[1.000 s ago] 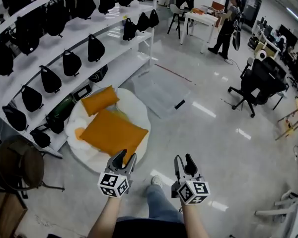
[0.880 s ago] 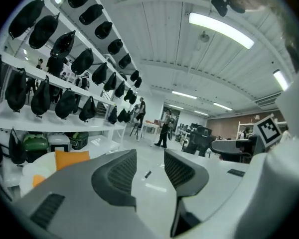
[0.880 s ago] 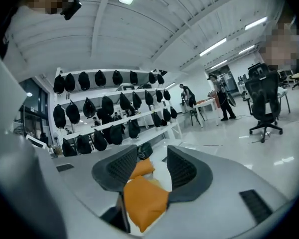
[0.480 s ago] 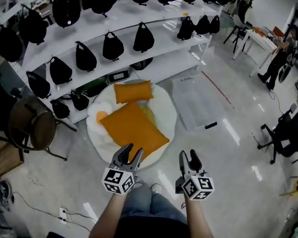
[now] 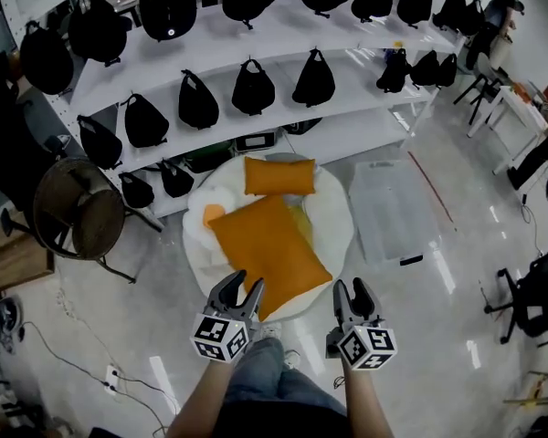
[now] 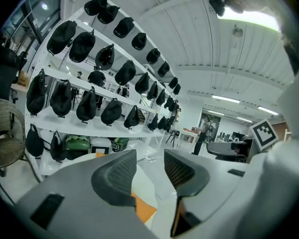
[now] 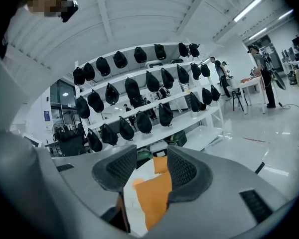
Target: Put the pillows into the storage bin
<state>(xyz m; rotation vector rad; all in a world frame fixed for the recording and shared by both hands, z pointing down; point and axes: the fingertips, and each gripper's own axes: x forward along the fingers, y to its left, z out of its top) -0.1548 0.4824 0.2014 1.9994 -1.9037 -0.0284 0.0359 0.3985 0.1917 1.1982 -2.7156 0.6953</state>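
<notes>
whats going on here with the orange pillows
A person holds the left gripper and right gripper, both open and empty, just short of two orange pillows. The large pillow and small pillow lie untouched on a white cushion by the shelves. The clear storage bin sits on the floor beside it.

Black bags (image 5: 253,88) line the white shelves (image 5: 256,36).

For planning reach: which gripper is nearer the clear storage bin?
Right. The right gripper is just short of the storage bin; the left gripper is farther left, by the large orange pillow.
</notes>
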